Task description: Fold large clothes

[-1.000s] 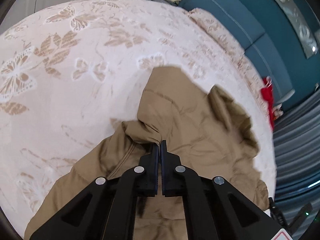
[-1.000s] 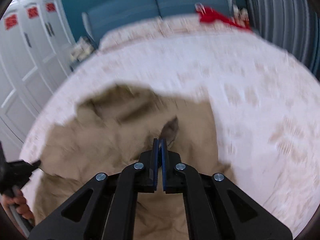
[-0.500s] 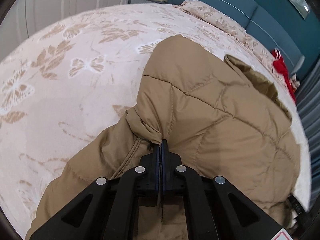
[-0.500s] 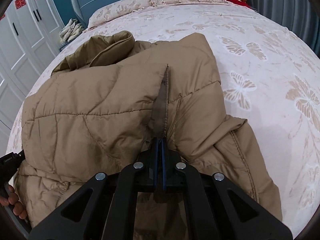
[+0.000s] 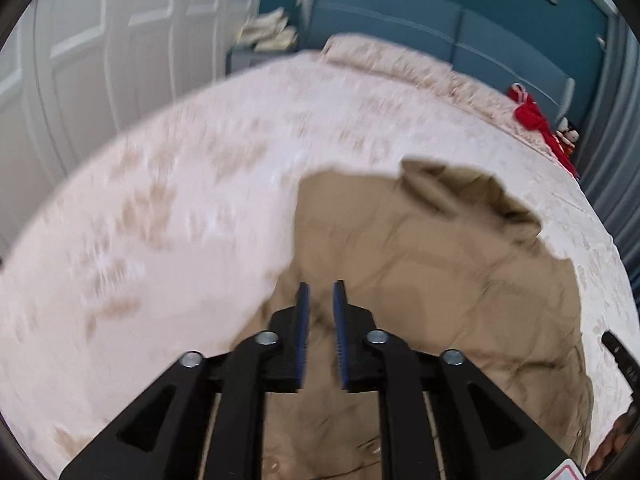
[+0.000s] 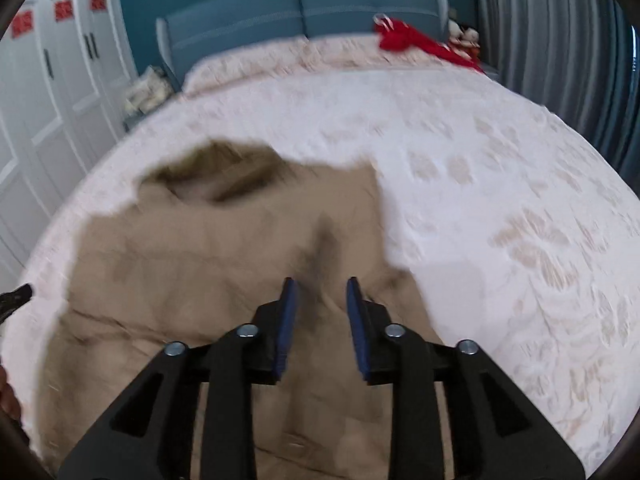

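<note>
At the bottom centre of the left wrist view, my left tongs [image 5: 319,294] stand narrowly parted with nothing between the blue pads. Just beyond them the tan quilted jacket [image 5: 432,288] lies spread on the bed [image 5: 168,216], filling the lower right of the frame, its hood bunched at the upper edge. At the bottom centre of the right wrist view, my right tongs [image 6: 319,292] gape wider, also empty, over the jacket [image 6: 224,264], which fills the lower left. Farther off, the butterfly-patterned bedspread runs to the blue headboard [image 6: 296,16], with a red cloth [image 6: 408,40] at upper right and white wardrobe doors [image 6: 60,80] at left. Both views are motion-blurred.
</note>
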Tool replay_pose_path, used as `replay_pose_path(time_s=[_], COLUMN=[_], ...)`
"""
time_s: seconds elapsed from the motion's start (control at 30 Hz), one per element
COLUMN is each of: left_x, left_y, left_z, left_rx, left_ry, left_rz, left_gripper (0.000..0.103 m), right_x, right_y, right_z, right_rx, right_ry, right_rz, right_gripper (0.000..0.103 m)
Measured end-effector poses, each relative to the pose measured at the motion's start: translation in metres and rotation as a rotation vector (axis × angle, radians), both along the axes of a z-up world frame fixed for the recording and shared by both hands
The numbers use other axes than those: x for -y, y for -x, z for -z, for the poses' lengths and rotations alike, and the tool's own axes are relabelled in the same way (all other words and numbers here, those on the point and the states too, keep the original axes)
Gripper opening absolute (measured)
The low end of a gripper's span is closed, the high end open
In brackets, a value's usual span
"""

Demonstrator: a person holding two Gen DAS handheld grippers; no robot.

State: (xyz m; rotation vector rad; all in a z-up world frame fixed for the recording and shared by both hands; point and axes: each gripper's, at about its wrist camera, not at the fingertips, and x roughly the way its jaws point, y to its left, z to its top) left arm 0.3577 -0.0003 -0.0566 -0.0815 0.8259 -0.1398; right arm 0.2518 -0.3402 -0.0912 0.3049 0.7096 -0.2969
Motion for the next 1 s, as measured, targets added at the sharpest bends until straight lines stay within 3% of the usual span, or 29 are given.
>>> replay_pose_path(time_s=[0.1, 0.17, 0.23, 0.3, 0.37, 0.5, 0.6, 0.73, 1.0], left_x=[0.048, 0.079, 0.104, 0.116, 0.124, 0.134, 0.141, 0.133, 0.134], left_y=[-0.014, -0.026, -0.039, -0.048, -0.053, -0.049, -0.041, -0.042, -0.04], left_z=[-0.017, -0.011, 0.007, 0.027, 0.049, 0.078, 0.093, 0.103, 0.112], left_rx=[0.039, 0.037, 0.009, -0.037, -0.074, -0.046, 0.016, 0.016, 0.05], left_ry=[-0.032, -0.069, -0.059, -0.036, -0.04, -0.108, -0.183, -0.136, -0.152], left_rz=[0.07, 0.119, 0.14, 0.148, 0.138, 0.146, 0.161, 0.16, 0.145], left_gripper=[0.038, 0.048, 0.05, 0.061, 0.062, 0.078, 0.08, 0.08, 0.08], right_x=[-0.022, -0.036, -0.048, -0.054, -0.054, -0.058, -0.066, -0.068, -0.068], right_y=[-0.027, -0.046, -0.06, -0.072, -0.077, -0.078, -0.076, -0.076, -0.073], right_z=[-0.016, -0.014, -0.001, 0.016, 0.034, 0.066, 0.076, 0.083, 0.092], right_rx=[0.013, 0.002, -0.025, -0.064, -0.097, -0.123, -0.116, -0.103, -0.077], right_ry=[-0.03, -0.033, -0.011, -0.018, -0.032, -0.029, 0.035, 0.051, 0.077], right_rz=[-0.049, -0.078, -0.088, -0.089, -0.079, -0.068, -0.073, -0.068, -0.044], right_gripper=[0.038, 0.052, 0.057, 0.057, 0.06, 0.07, 0.075, 0.077, 0.077])
